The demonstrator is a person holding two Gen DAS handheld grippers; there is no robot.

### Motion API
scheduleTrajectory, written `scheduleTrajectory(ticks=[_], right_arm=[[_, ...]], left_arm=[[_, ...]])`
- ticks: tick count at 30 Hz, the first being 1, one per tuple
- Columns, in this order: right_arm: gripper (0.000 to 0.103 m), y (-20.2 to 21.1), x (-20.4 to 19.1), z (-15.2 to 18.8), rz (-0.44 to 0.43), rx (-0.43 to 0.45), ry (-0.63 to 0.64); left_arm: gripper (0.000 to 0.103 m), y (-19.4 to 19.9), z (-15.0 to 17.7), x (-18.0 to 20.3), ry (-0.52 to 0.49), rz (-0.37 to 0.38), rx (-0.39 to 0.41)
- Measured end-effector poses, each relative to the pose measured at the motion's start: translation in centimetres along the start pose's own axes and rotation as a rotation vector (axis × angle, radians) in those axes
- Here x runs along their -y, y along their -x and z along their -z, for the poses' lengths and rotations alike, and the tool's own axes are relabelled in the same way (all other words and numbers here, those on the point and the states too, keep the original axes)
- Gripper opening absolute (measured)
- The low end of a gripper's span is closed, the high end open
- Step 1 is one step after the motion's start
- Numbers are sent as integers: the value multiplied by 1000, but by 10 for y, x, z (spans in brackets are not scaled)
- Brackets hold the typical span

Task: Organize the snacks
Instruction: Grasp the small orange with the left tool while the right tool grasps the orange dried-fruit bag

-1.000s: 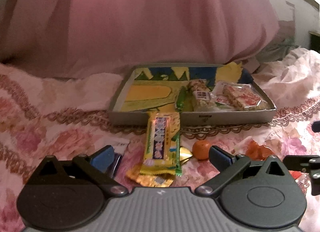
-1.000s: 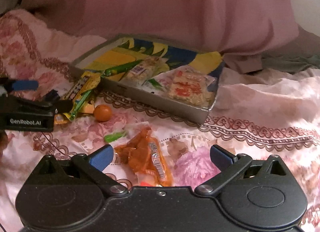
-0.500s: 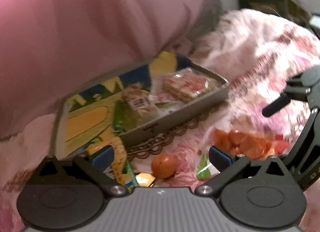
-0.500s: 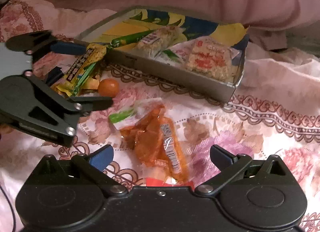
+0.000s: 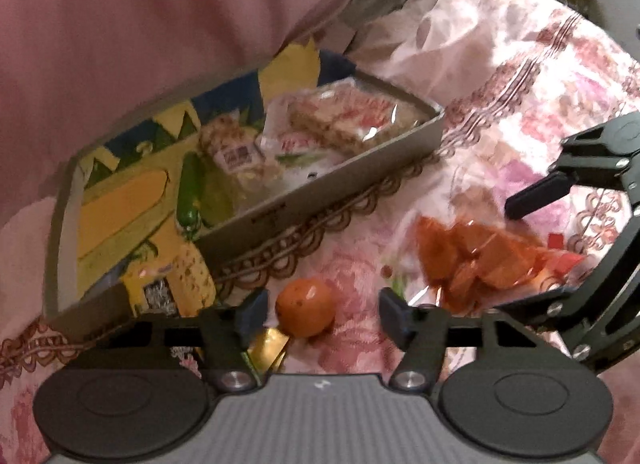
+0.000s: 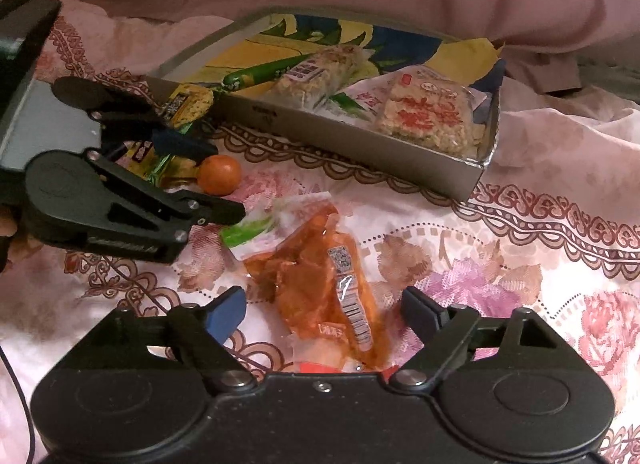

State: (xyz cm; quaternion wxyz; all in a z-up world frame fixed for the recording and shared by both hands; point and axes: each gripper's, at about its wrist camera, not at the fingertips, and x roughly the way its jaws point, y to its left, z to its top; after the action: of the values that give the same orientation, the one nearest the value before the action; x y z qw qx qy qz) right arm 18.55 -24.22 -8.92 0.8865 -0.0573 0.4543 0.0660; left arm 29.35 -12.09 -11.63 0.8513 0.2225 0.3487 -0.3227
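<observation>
While the left gripper closes around the orange, untouched, the right gripper closes astride the red pouch, lying lengthwise between its pads.

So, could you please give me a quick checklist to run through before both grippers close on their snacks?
1. Small orange between the left gripper fingers as they close: ok.
2. Fingers already touching the orange: not ok, gaps show on both sides.
3. Orange snack packet between the closing right gripper fingers: ok.
4. Free room in the tray: ok, its left part is bare.
5. Yellow wrapper clear of the left fingers: cannot tell, it lies close behind them.
</observation>
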Motion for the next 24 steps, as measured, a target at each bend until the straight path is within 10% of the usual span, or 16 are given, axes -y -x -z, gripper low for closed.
scheduleTrajectory(ticks=[11, 24], right_arm=[[82, -5, -11, 4, 14, 7, 54], [44, -2, -15, 2, 21, 26, 90]], left_arm=[[38, -7, -4, -9, 65, -17, -32], [36, 2, -5, 0, 93, -68, -5]])
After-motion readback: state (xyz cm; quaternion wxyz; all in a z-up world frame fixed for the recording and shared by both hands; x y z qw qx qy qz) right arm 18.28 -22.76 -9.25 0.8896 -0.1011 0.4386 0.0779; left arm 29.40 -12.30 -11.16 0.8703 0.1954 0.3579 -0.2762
